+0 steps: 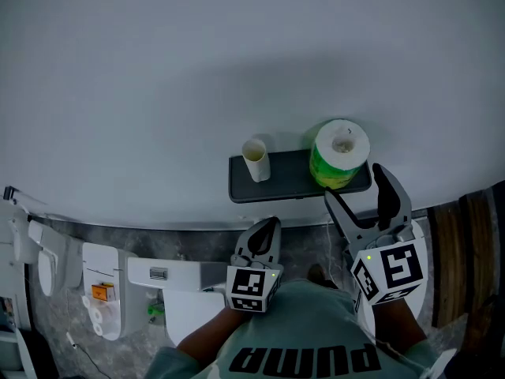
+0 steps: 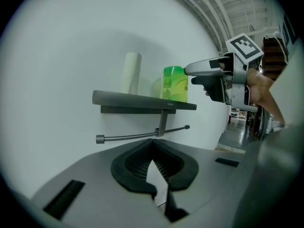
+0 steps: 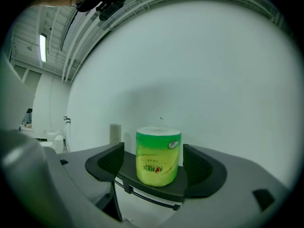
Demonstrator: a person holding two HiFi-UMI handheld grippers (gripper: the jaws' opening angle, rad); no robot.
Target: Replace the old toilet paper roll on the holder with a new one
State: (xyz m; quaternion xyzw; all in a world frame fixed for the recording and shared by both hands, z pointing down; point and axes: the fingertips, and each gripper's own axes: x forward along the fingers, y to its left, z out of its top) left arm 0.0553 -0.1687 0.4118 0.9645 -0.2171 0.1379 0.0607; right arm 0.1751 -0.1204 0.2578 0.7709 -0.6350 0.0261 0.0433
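Note:
A dark grey shelf holder (image 1: pixel 288 181) is fixed to the white wall, and its bar (image 2: pixel 142 136) underneath is bare. An empty cardboard tube (image 1: pixel 256 159) stands upright on the shelf's left part. A new roll in green wrapping (image 1: pixel 339 153) stands on the right end. My right gripper (image 1: pixel 353 183) is open and level just in front of it. In the right gripper view the roll (image 3: pixel 158 156) shows between the two pads (image 3: pixel 197 163), with a gap on each side. My left gripper (image 1: pixel 267 229) sits lower, below the shelf's middle, shut with nothing in it.
A white toilet with its fittings (image 1: pixel 102 287) stands at the lower left against the wall. A dark wooden panel (image 1: pixel 465 247) rises at the right. The person's green shirt (image 1: pixel 308 338) fills the bottom of the head view.

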